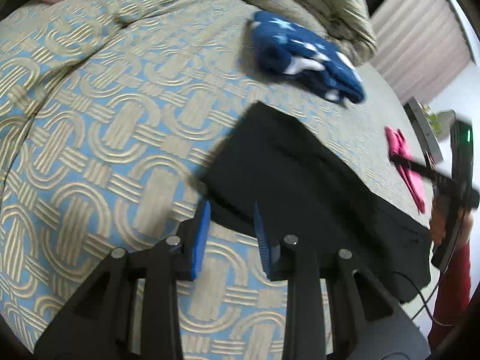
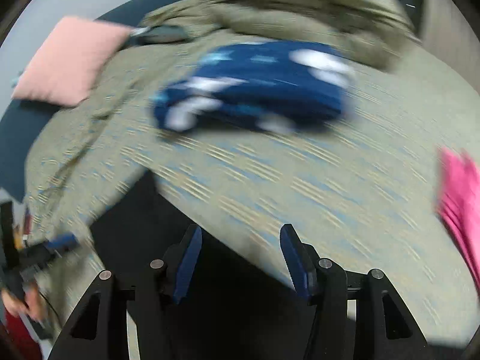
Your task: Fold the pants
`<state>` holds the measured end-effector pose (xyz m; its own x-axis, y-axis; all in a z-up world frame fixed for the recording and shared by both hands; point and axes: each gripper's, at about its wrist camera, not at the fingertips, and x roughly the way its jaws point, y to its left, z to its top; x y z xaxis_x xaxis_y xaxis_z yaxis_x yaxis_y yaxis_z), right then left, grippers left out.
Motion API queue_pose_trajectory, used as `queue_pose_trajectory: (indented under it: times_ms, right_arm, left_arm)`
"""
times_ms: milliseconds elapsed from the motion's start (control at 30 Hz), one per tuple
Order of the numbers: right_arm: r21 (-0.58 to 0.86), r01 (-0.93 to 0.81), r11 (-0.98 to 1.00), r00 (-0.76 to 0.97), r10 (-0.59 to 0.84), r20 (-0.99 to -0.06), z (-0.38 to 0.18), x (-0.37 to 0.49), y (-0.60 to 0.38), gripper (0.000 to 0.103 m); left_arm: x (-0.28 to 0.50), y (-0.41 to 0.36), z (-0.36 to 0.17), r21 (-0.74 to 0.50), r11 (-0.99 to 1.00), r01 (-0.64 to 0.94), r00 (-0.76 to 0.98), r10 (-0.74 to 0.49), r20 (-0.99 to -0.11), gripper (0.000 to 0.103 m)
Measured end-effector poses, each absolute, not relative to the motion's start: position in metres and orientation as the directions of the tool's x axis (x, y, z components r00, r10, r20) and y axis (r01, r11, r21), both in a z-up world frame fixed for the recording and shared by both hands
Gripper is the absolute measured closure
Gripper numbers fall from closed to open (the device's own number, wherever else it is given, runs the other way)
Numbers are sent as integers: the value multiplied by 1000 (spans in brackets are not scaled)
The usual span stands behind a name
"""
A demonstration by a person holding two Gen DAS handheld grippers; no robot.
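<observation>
Black pants [image 1: 306,180] lie flat on the patterned bedspread [image 1: 105,114], folded into a long dark shape. My left gripper [image 1: 229,234] is open, its blue pads [image 1: 201,240] at the pants' near edge with nothing between them. My right gripper [image 2: 238,258] is open and empty over the pants' edge [image 2: 168,219]; that view is blurred by motion. The right gripper also shows at the right edge of the left wrist view [image 1: 444,180].
A folded blue garment with white stars [image 1: 306,57] lies beyond the pants. A pink garment [image 1: 408,165] lies to the right. A pink pillow [image 2: 72,60] and a bunched olive blanket [image 1: 315,0] sit at the far end of the bed.
</observation>
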<state>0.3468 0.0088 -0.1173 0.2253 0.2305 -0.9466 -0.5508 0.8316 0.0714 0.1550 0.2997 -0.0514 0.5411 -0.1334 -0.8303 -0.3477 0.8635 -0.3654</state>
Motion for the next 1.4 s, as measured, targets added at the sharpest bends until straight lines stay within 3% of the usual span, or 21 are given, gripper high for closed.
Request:
queue_pose_trajectory:
  times_ms: [233,500,567,700,900,1033,1167,1233,1400]
  right_arm:
    - [-102,-110,989,298,-66,-952,-82,308,-242,47]
    - [-165,312,936,321,-268,-909,-46,238,-455,47]
    - [-118,409,905,309,-259,-915,-48,224,-490,47]
    - [27,523,852,364,-194,-911,-51,187,-537,47]
    - [291,536,792,462,14,-887,-63,154,-561,43]
    - [394,530,751,524,77,-849,-63,152,-567,38]
    - [352,524,776,499,56,-865,-65,150,-573,38]
    - [365,531,765,498,67,-864,-68,143,-574,38]
    - [443,519,731,516,144,-844,-74,126,-577,38]
  left_arm:
    - [170,211,-40,-335,928,-162,490,-219,-844,71]
    - [215,91,-21,-266,964,14,417,-248,-875,69]
    - [222,68,-17,-254,966,49,410,-252,-877,61]
    - [230,13,-17,-227,963,145,372,-265,-890,61]
    - [245,-71,-18,-200,930,308,312,-298,-902,61]
    - [284,-141,-9,-231,887,401,281,-359,-890,60]
    - [326,-227,5,-241,835,496,283,-417,-863,32]
    - [342,-278,8,-213,794,569,286,-435,-854,27]
    - [375,-387,-13,-128,700,702,237,-399,-886,27]
